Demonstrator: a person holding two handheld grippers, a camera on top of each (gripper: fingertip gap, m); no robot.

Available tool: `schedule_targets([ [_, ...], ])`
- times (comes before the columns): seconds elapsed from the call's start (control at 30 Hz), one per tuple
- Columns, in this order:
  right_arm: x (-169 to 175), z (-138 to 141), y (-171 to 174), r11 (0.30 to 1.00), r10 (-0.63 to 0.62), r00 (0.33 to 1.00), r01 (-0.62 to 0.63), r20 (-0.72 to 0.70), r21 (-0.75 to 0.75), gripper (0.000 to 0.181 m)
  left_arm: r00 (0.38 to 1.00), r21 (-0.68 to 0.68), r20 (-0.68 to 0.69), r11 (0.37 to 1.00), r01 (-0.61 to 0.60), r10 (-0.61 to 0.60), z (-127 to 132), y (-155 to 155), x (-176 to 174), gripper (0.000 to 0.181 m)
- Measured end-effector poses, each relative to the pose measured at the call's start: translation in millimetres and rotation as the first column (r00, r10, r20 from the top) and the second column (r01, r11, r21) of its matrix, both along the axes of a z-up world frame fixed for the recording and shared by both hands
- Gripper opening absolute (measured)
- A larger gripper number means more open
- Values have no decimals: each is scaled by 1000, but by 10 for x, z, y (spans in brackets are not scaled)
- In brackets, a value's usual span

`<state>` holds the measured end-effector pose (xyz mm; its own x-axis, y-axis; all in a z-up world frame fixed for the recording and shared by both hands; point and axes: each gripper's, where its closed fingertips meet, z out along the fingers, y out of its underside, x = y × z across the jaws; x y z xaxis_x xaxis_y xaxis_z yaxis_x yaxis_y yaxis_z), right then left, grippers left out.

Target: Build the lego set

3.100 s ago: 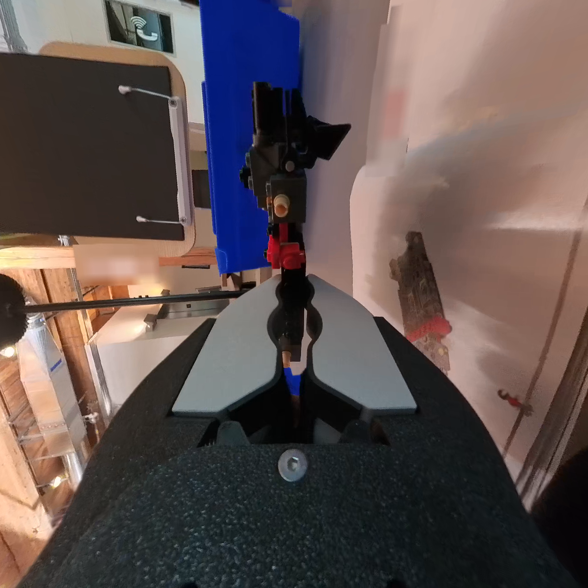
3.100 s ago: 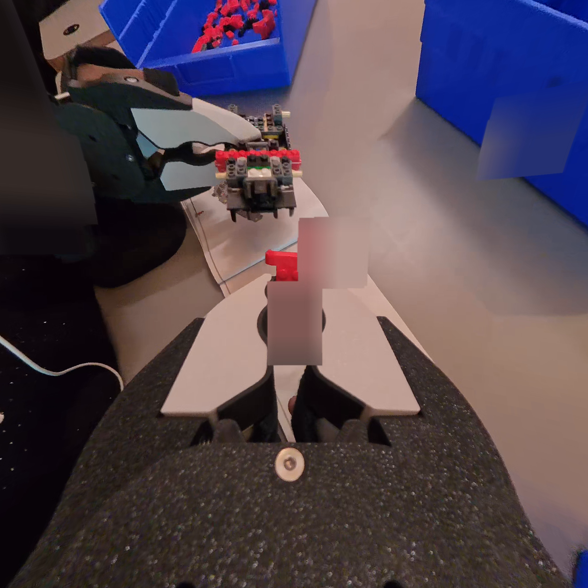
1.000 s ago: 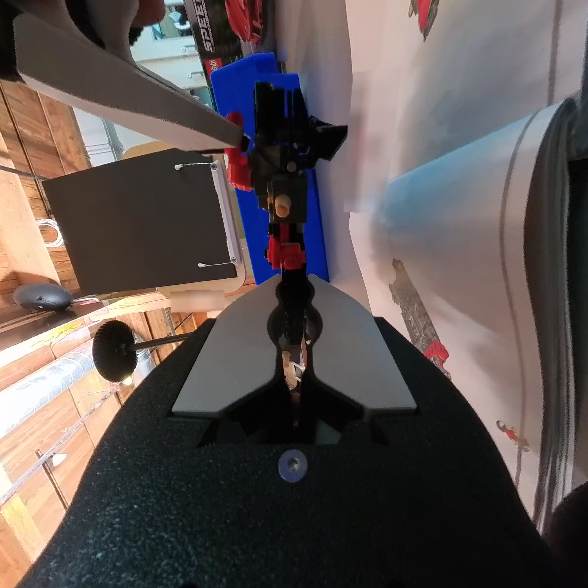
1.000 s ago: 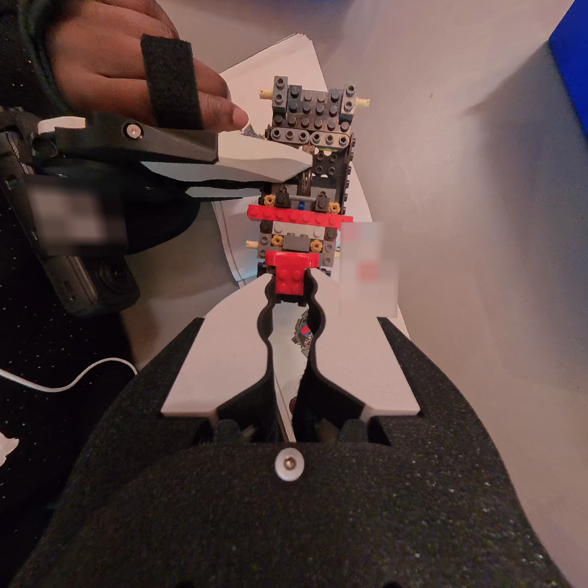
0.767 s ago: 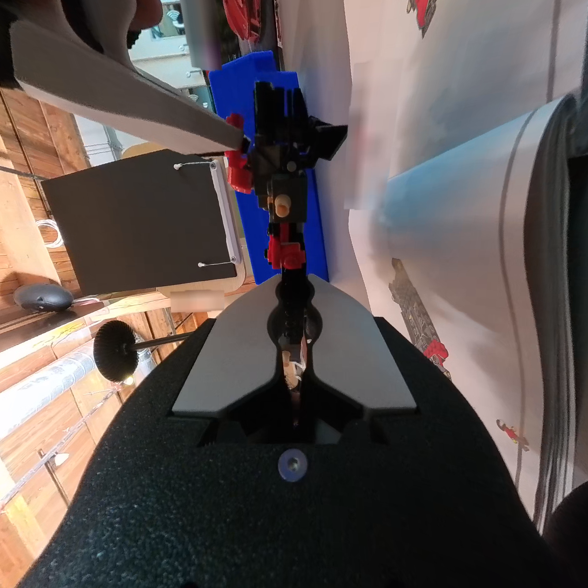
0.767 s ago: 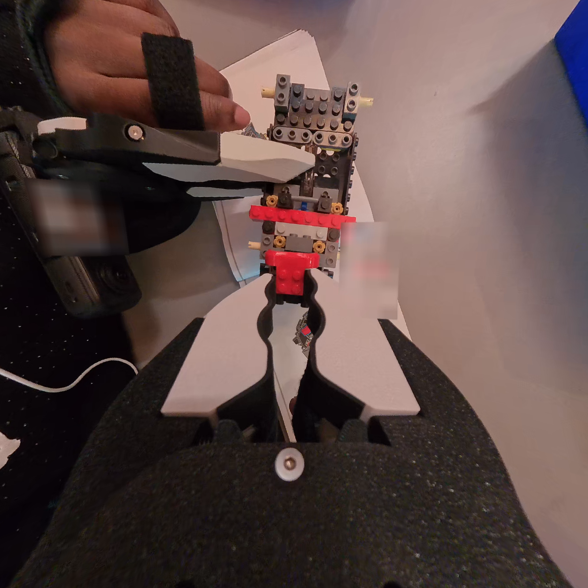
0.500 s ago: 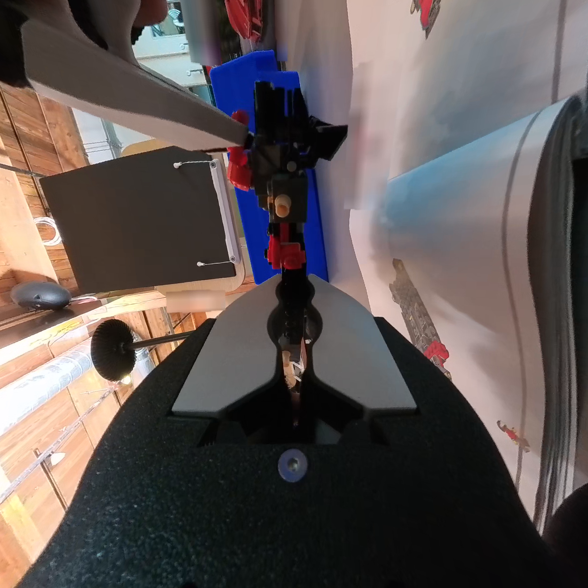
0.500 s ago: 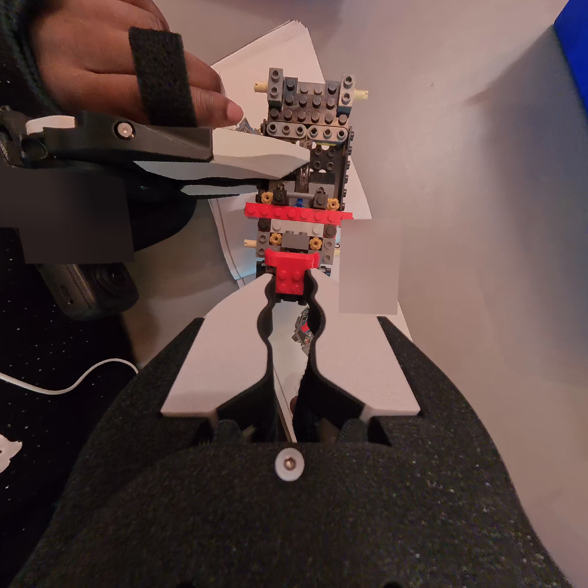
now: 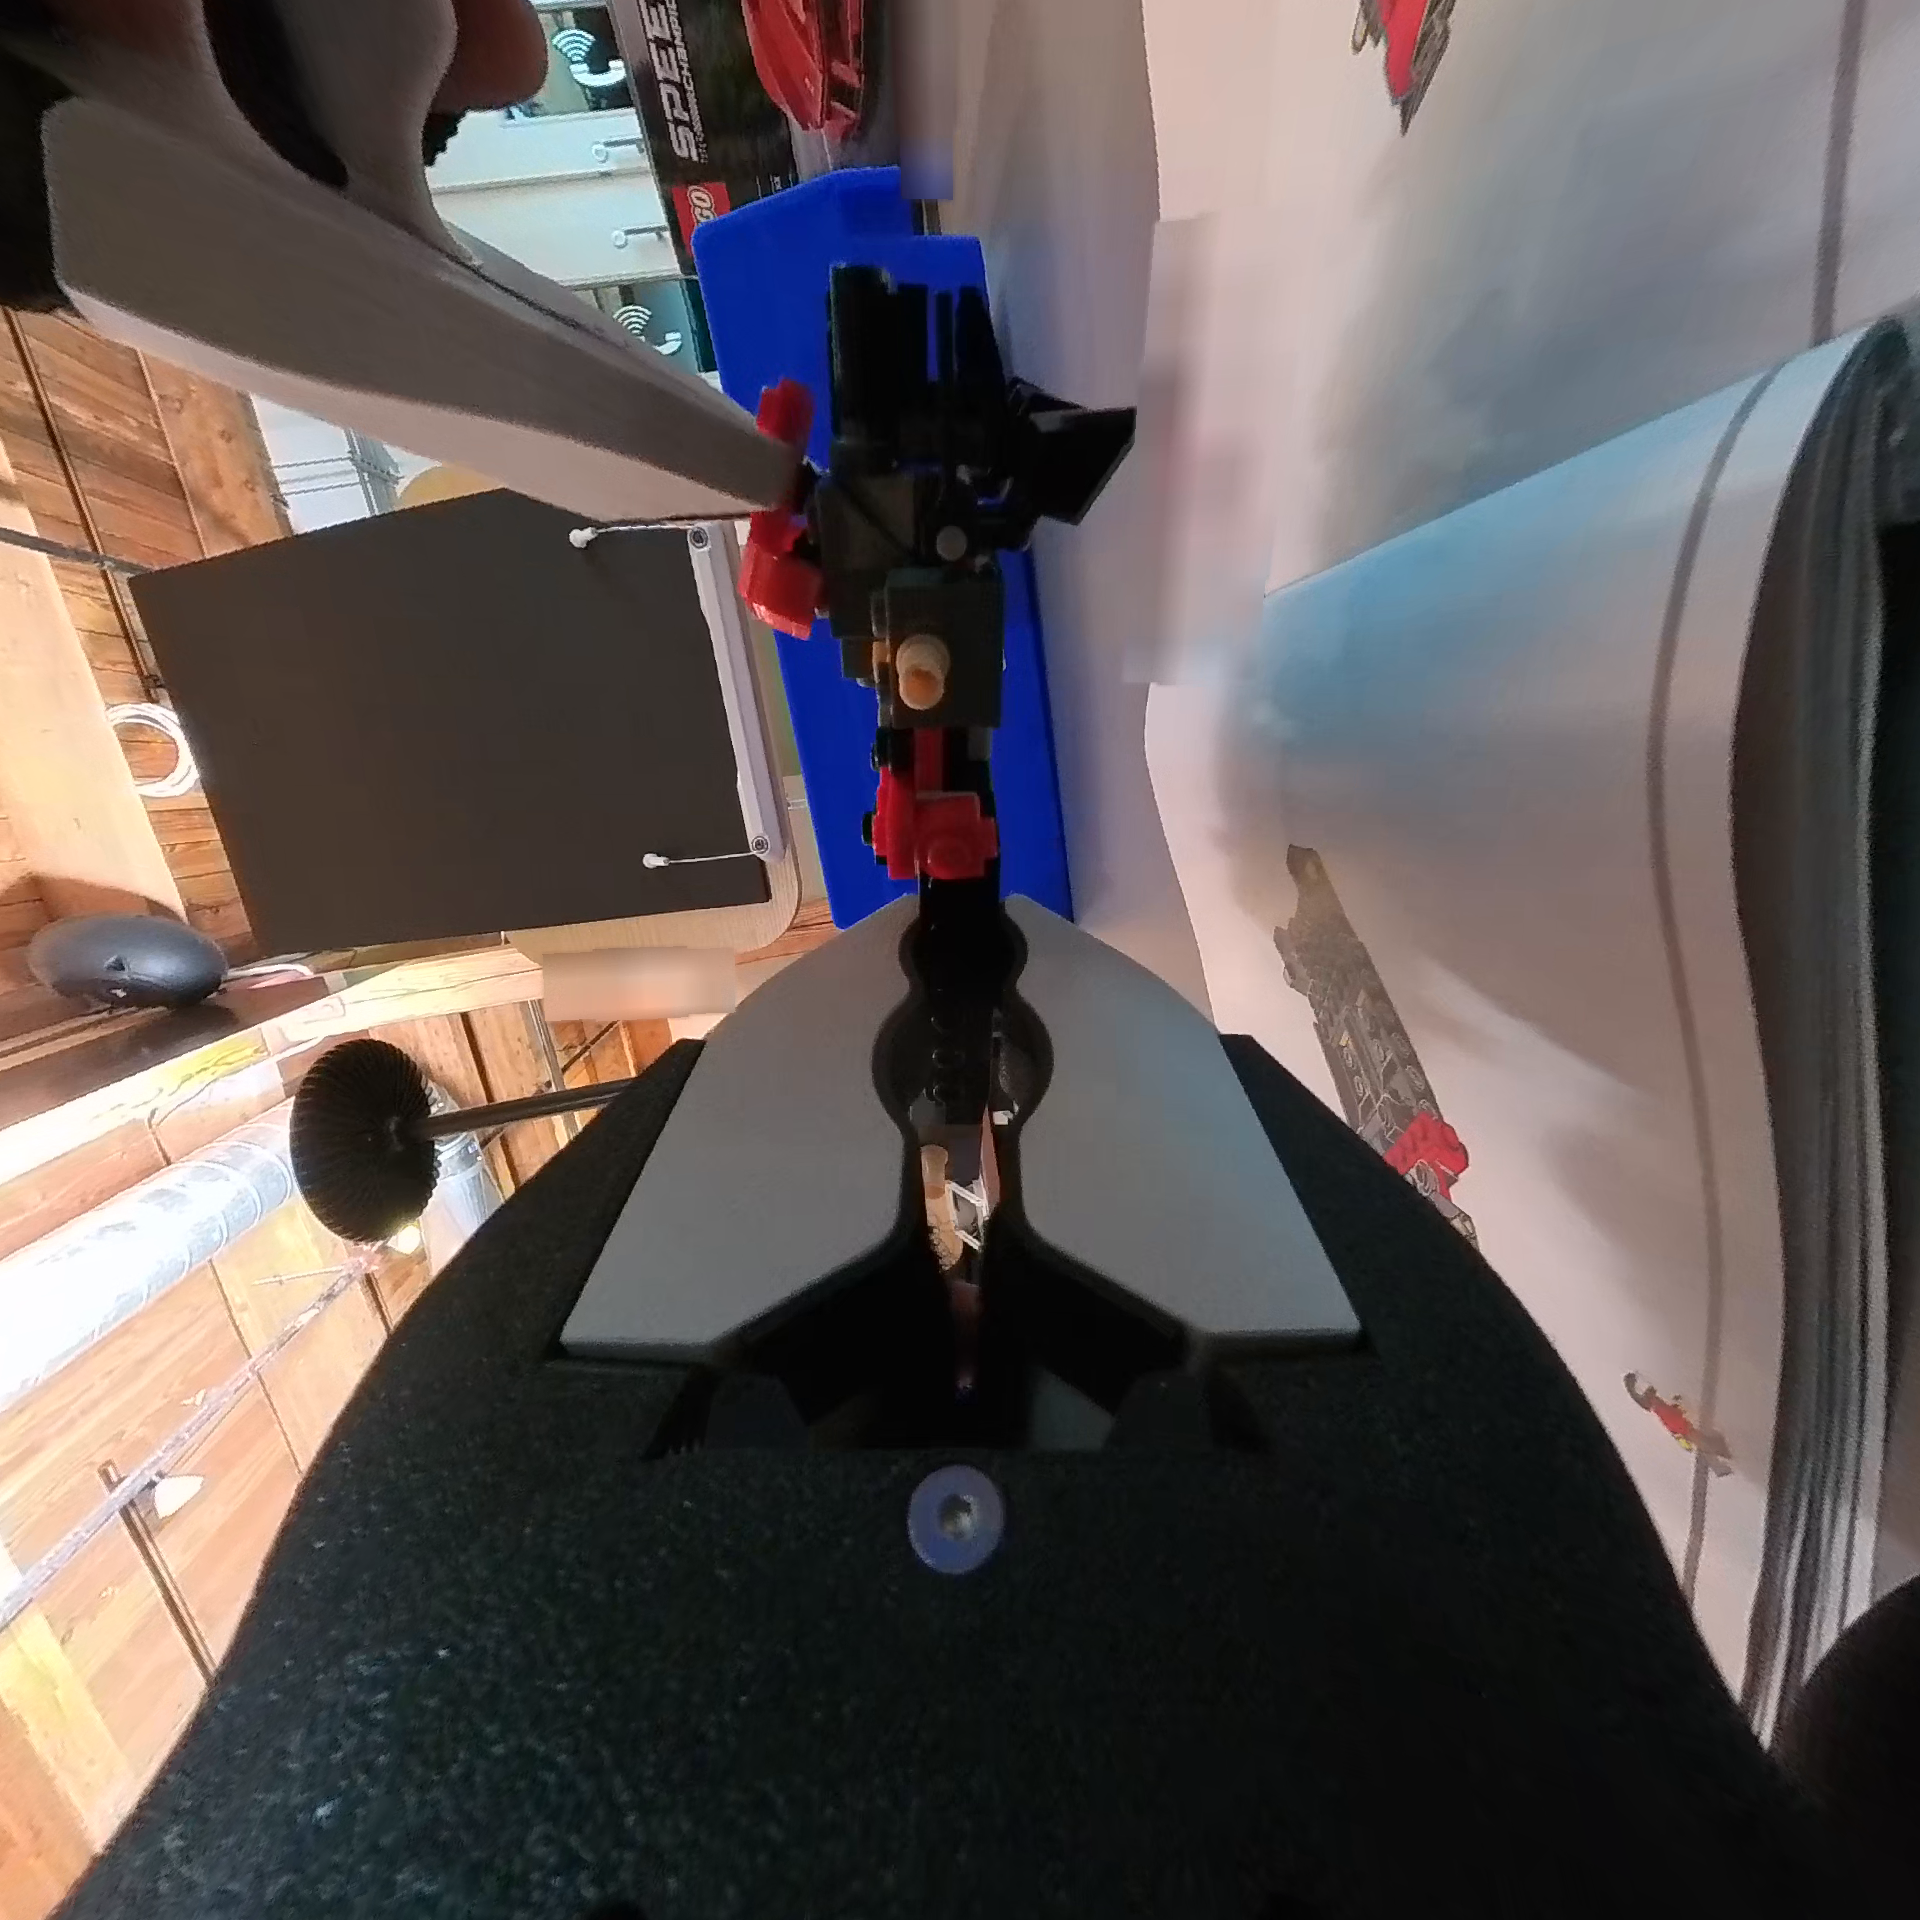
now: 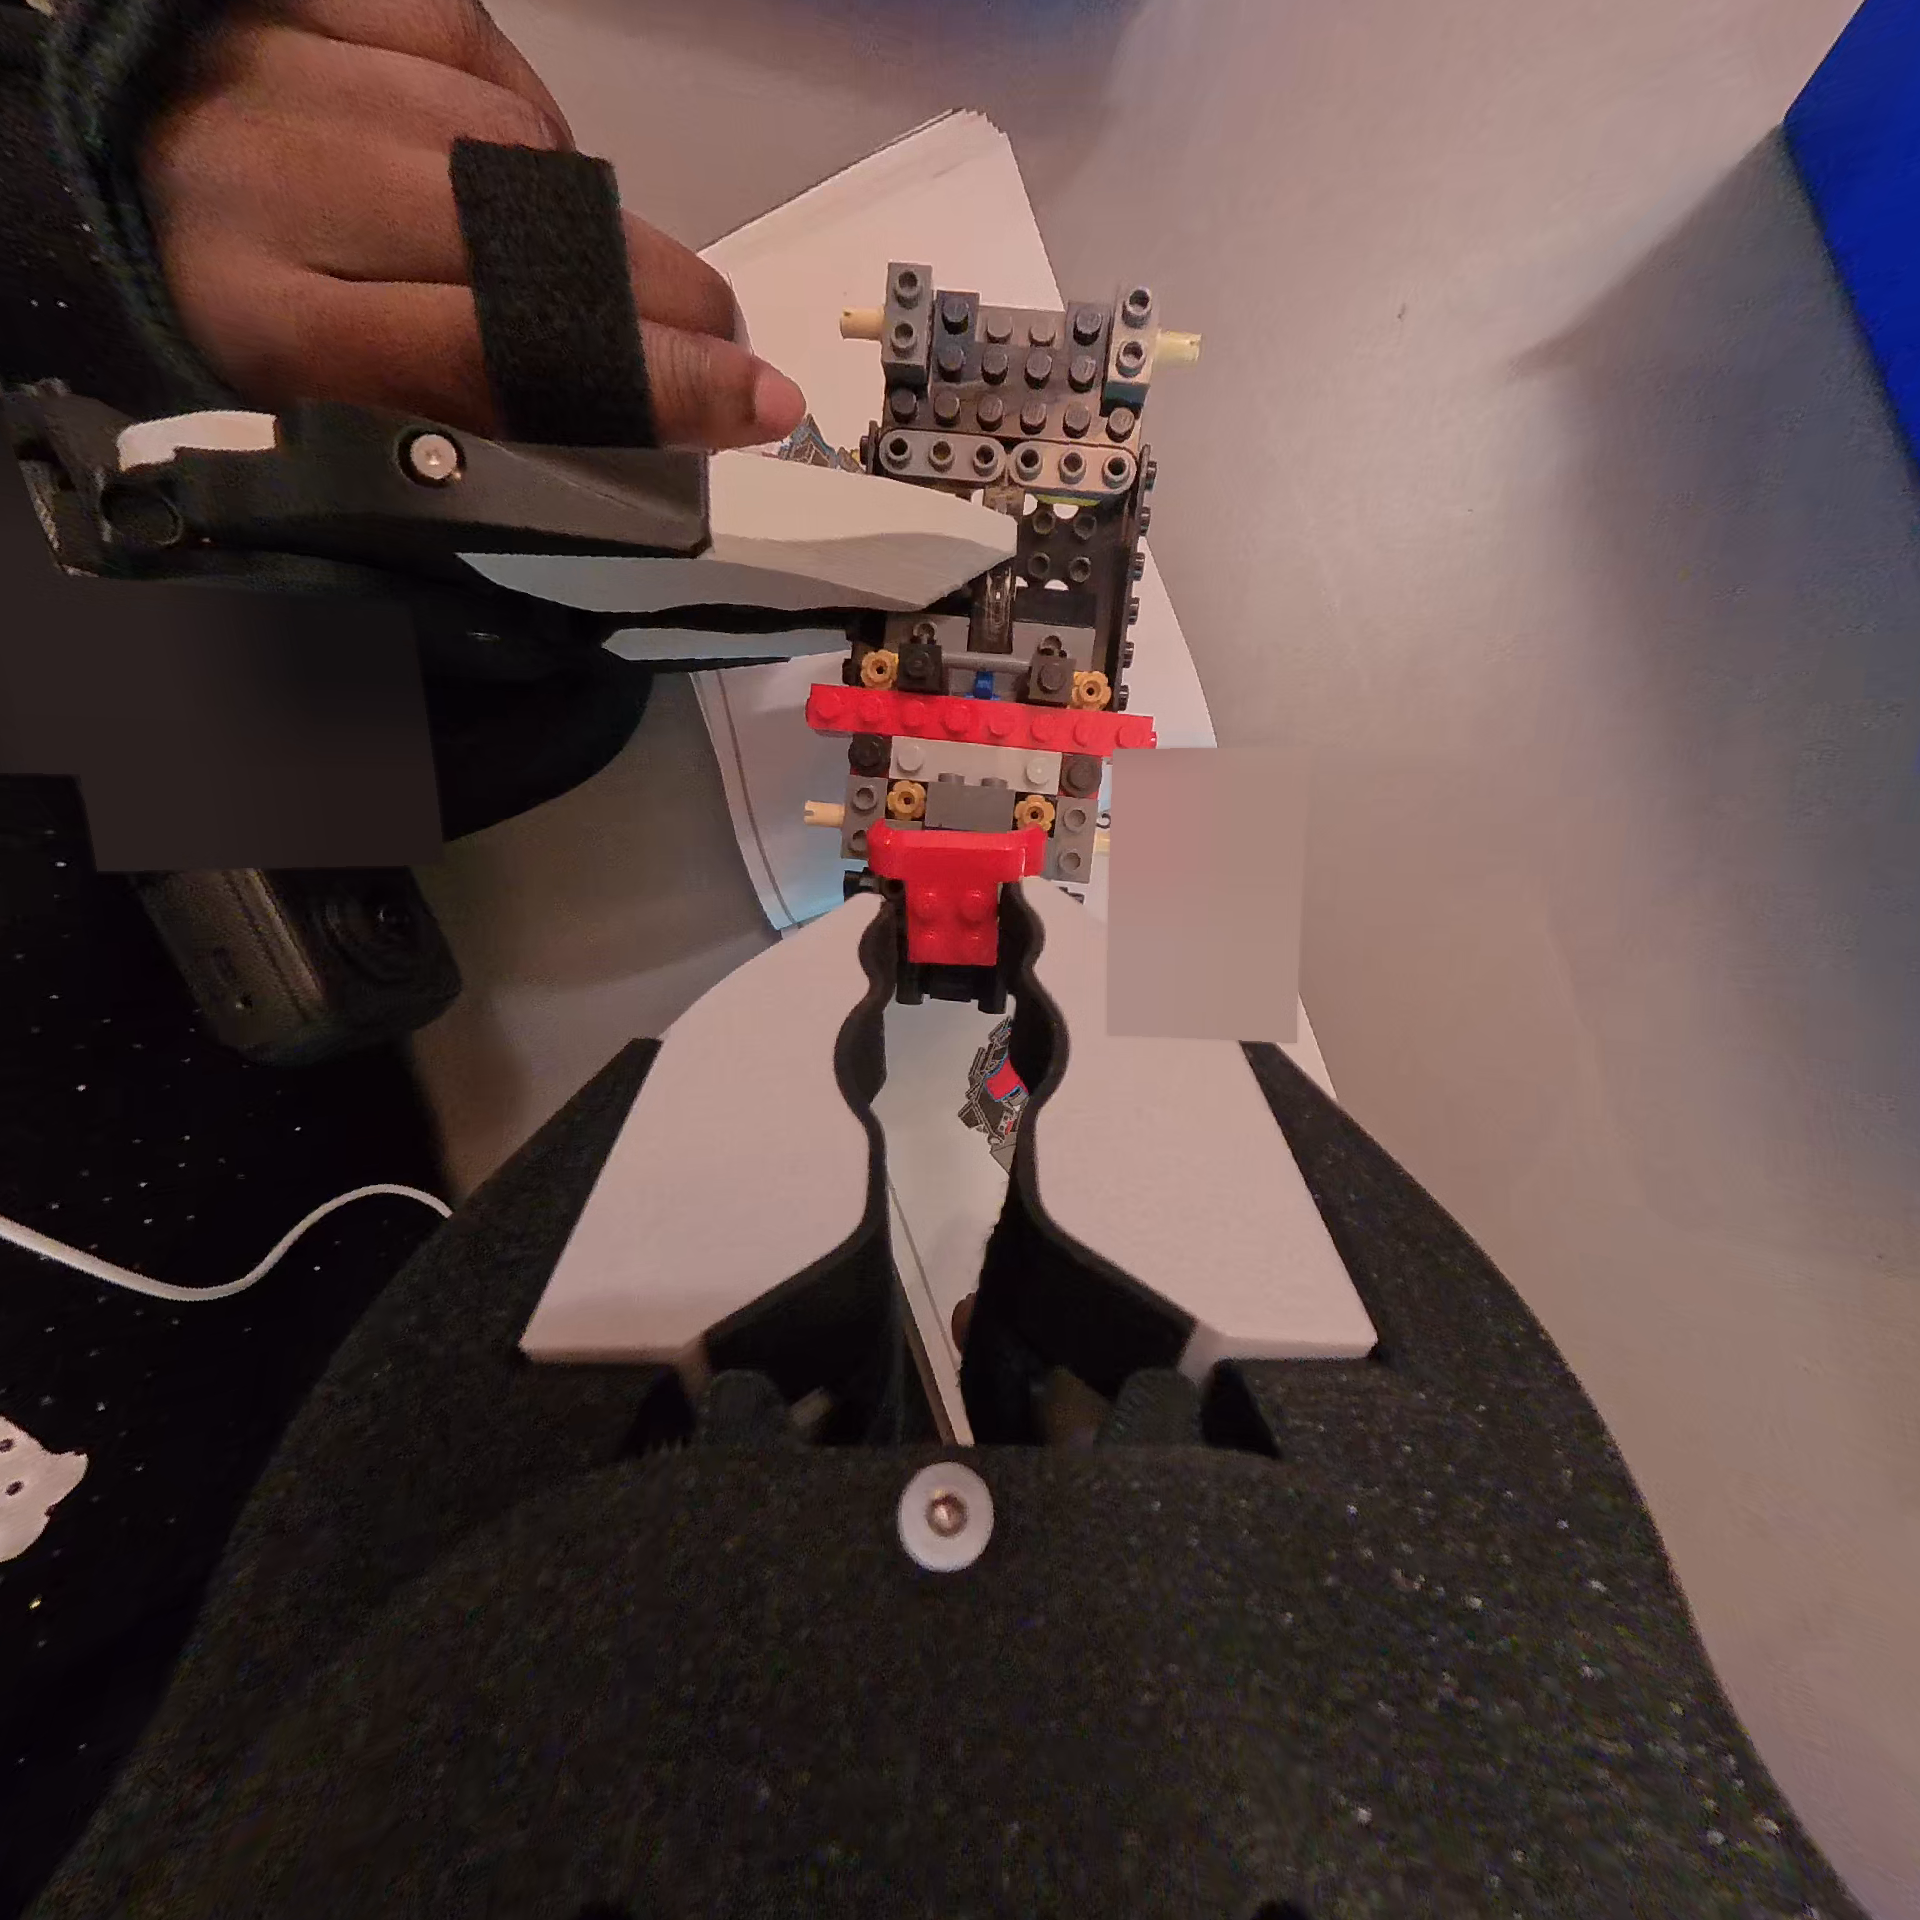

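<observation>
- The lego model (image 10: 1003,582), a grey and black chassis with a long red plate across it and tan axle pins at its sides, hangs in the air above the instruction booklet (image 10: 935,239), directly ahead of the right gripper's jaws.
- The left gripper (image 9: 951,940) has its jaws nearly closed, clamped on the model's thin black edge; seen from its own camera, the model (image 9: 930,540) rises straight out beyond the jaw tips.
- In the right wrist view the same left gripper (image 10: 883,613) comes in from the left, its pale fingers (image 10: 831,530) meeting the model's side just above the red plate.
- The right gripper (image 10: 951,925) holds a red piece (image 10: 951,883) in a narrow grip at the jaw tips; the piece's wider front end lies against the near end of the model, below the red plate.
- From the left wrist view that right gripper (image 9: 769,473) reaches in from the upper left, with the red piece (image 9: 779,540) at its tip touching the model's left side.
- A hand (image 10: 416,239) with a black strap over one finger sits on the left gripper.
- Beyond the model in the left wrist view stands a blue bin (image 9: 1029,779), with a dark lego box (image 9: 748,94) farther up.
- The booklet's open pages (image 9: 1507,727) fill the space to the right of the left jaws.
- The grey table (image 10: 1558,727) spreads to the right of the right jaws.
</observation>
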<state>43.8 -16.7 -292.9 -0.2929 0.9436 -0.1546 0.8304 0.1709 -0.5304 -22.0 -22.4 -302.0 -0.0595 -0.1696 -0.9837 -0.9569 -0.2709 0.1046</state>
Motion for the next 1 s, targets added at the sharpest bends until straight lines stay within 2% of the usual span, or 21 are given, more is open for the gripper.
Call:
schedule_targets([
  [1.0, -65, 85, -22, 999, -39, 997, 39, -61, 14, 26, 998, 31, 51, 999, -27, 26, 53, -2, -45, 8],
])
